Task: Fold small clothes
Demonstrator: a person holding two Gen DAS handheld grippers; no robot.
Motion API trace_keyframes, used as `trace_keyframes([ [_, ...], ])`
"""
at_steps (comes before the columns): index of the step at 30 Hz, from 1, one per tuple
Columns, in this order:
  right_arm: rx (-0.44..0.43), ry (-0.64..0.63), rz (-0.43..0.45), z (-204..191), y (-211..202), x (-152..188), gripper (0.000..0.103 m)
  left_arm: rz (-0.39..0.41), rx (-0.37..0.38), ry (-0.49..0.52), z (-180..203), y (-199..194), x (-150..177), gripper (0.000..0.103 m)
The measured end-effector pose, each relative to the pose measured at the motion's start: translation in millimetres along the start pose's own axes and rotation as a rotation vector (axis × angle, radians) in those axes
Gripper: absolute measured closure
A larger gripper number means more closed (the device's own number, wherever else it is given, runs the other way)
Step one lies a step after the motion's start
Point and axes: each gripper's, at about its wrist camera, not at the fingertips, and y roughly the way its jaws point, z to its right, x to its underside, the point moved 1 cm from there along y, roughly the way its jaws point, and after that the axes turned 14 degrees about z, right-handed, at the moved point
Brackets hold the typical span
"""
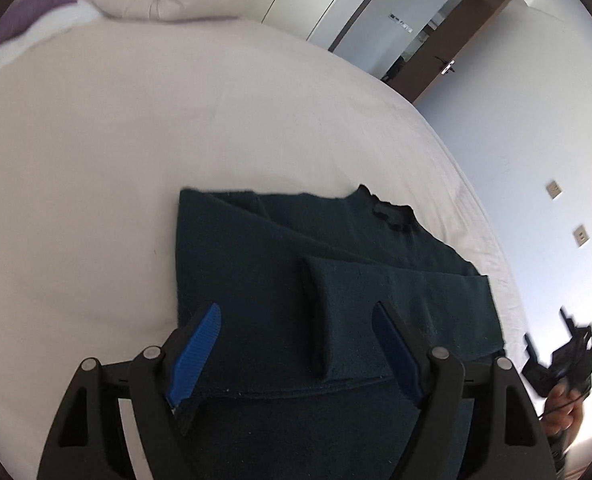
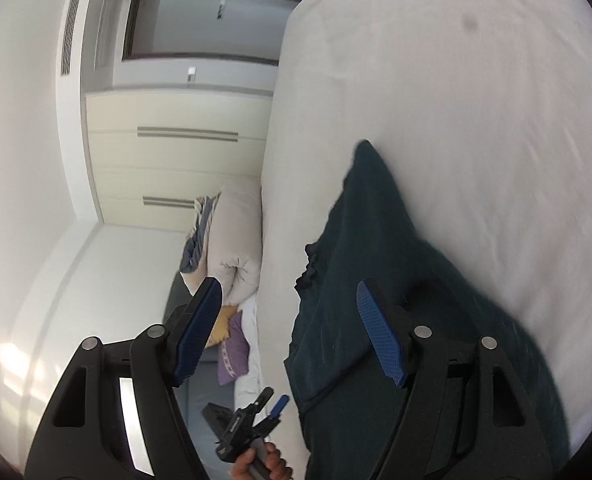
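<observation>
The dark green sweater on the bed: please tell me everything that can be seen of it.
The dark green sweater looks like thick, fuzzy knit with a darker ruffled collar. It lies flat on the white bed sheet, partly folded, with one sleeve laid across the body. Both claws are open above it; neither grips it.

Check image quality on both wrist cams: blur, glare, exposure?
Left wrist view: strong fisheye bend, dark green sweater underexposed against the bright white bed, right gripper smeared at the edge. Right wrist view: rolled sideways, bed sheet motion-blurred, window glare low left, left gripper small but sharp.
</observation>
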Motion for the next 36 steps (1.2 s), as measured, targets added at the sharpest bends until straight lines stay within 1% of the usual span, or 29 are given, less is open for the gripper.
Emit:
trace_keyframes([
  [1,0.009,-0.014,-0.022,-3,13,-6,0.034,0.019,0.011,0.028,8,-1,0,0.023],
  [4,0.014,-0.043,-0.092,-8,54,-18,0.034,0.039,0.125,0.077,34,7,5,0.023],
  [5,0.012,-0.046,-0.108,-7,67,-20,0.034,0.034,0.149,0.097,43,15,9,0.023],
  [7,0.008,-0.026,-0.129,1,89,-25,0.034,0.008,0.153,0.119,51,32,18,0.023],
  [9,0.033,-0.022,-0.141,14,105,-31,0.034,-0.036,0.142,0.112,51,52,27,0.023],
  [11,0.086,-0.023,-0.193,31,121,-30,0.034,-0.06,0.127,0.113,48,64,35,0.024],
  [12,0.111,-0.028,-0.216,38,126,-28,0.034,-0.045,0.131,0.123,48,64,37,0.024],
  [14,0.077,-0.075,-0.23,38,121,-24,0.036,-0.032,0.139,0.144,47,64,39,0.024],
  [15,0.083,-0.089,-0.239,39,115,-23,0.036,-0.029,0.142,0.15,47,63,39,0.024],
  [19,0.066,-0.084,-0.225,49,82,-17,0.036,-0.025,0.151,0.143,45,57,41,0.024],
  [22,0.091,-0.151,-0.237,49,62,-4,0.036,-0.024,0.151,0.128,41,49,42,0.023],
  [24,0.112,-0.171,-0.234,46,49,3,0.036,-0.023,0.146,0.116,39,43,42,0.023],
  [26,0.135,-0.216,-0.213,38,34,9,0.034,-0.037,0.111,0.089,29,35,43,0.023],
  [27,0.124,-0.234,-0.203,32,25,12,0.034,-0.04,0.122,0.061,22,30,43,0.023],
  [28,0.093,-0.237,-0.198,28,15,13,0.034,-0.034,0.124,0.033,16,21,44,0.023],
  [29,0.054,-0.229,-0.194,25,7,16,0.034,-0.023,0.106,0.008,8,7,46,0.023],
  [30,0.042,-0.226,-0.2,26,3,22,0.034,-0.017,0.098,-0.003,4,0,47,0.022],
  [31,0.073,-0.232,-0.212,29,5,28,0.033,-0.008,0.096,-0.017,0,-12,49,0.022],
  [33,0.211,-0.266,-0.266,49,4,36,0.032,0.009,0.095,-0.039,-6,-38,57,0.022],
  [34,0.2,-0.289,-0.256,51,-4,37,0.036,0.014,0.091,-0.041,-7,-50,62,0.022],
  [36,0.209,-0.302,-0.225,45,-22,43,0.034,0.024,0.085,-0.037,-9,-77,75,0.022],
])
